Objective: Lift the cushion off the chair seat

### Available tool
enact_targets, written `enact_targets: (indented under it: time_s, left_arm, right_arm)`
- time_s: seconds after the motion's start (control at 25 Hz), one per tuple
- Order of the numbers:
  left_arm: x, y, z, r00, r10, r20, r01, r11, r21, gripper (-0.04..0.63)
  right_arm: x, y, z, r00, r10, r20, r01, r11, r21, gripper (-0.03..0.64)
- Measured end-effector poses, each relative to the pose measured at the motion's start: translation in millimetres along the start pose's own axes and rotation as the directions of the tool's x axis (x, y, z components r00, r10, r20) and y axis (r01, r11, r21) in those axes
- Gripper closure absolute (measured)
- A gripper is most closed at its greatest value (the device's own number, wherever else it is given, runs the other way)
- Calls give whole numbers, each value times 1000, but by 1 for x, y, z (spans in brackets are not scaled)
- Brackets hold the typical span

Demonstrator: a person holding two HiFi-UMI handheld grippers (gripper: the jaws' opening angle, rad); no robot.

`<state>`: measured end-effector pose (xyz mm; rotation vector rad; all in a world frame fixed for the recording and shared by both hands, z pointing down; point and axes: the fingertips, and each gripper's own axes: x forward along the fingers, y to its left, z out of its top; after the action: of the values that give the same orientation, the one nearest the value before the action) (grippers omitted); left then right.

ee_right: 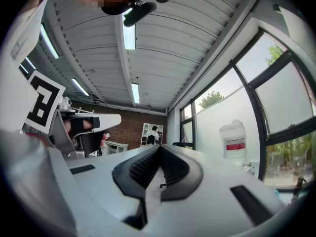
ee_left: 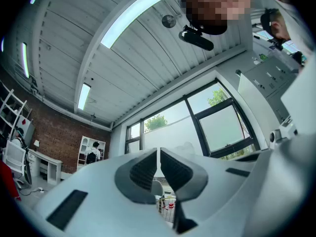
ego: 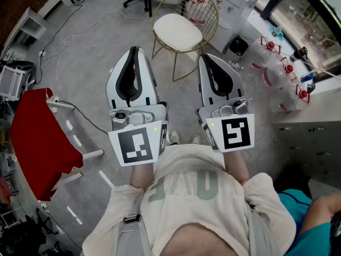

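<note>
At the far left a red cover [ego: 37, 137] hangs over a stand on the grey floor [ego: 90, 52]. Next to it, in front of the person's chest, the left gripper [ego: 135, 50] is held out; in the left gripper view its ribbed pads [ee_left: 146, 171] stand closed together with only a thin slit showing and nothing between them, against ceiling and windows. Ahead of both grippers, between their tips and well apart from them, stands the chair [ego: 212, 7] with a gold wire frame, and the white cushion [ego: 177, 32] lies flat on its seat, untouched. The right gripper [ego: 205, 57] is held beside the left one, and the right gripper view shows its pads [ee_right: 174, 168] pressed shut on nothing. Farther right, clear water bottles [ego: 277, 63] with red caps lie by the window, and grey drawers [ego: 311, 143] stand near the person's right elbow.
</note>
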<state>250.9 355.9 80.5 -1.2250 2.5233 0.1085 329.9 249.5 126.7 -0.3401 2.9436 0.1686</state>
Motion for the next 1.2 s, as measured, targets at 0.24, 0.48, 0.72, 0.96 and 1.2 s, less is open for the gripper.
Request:
enact_targets:
  time_s: [0.24, 0.48, 0.72, 0.96, 1.2]
  left_arm:
    - [1, 9, 2, 1000, 19, 11, -18, 1000, -11, 580]
    - [2, 13, -3, 1000, 25, 10, -25, 1000, -4, 580]
    - [3, 23, -11, 999, 32, -10, -33, 999, -28, 581]
    - [10, 37, -5, 1000, 20, 16, -19, 999, -33, 581]
    - [6, 55, -14, 1000, 7, 18, -6, 999, -47, 581]
  right_arm:
    - [1, -2, 1, 1000, 3, 2, -3, 1000, -1, 600]
    - [3, 0, -1, 1000, 4, 3, -4, 1000, -22, 600]
    - [9, 11, 1, 999, 26, 27, -27, 998, 52, 600]
    - [22, 15, 2, 1000, 1, 26, -2, 999, 35, 600]
    - [27, 21, -9, 999, -37, 13, 37, 997, 61, 600]
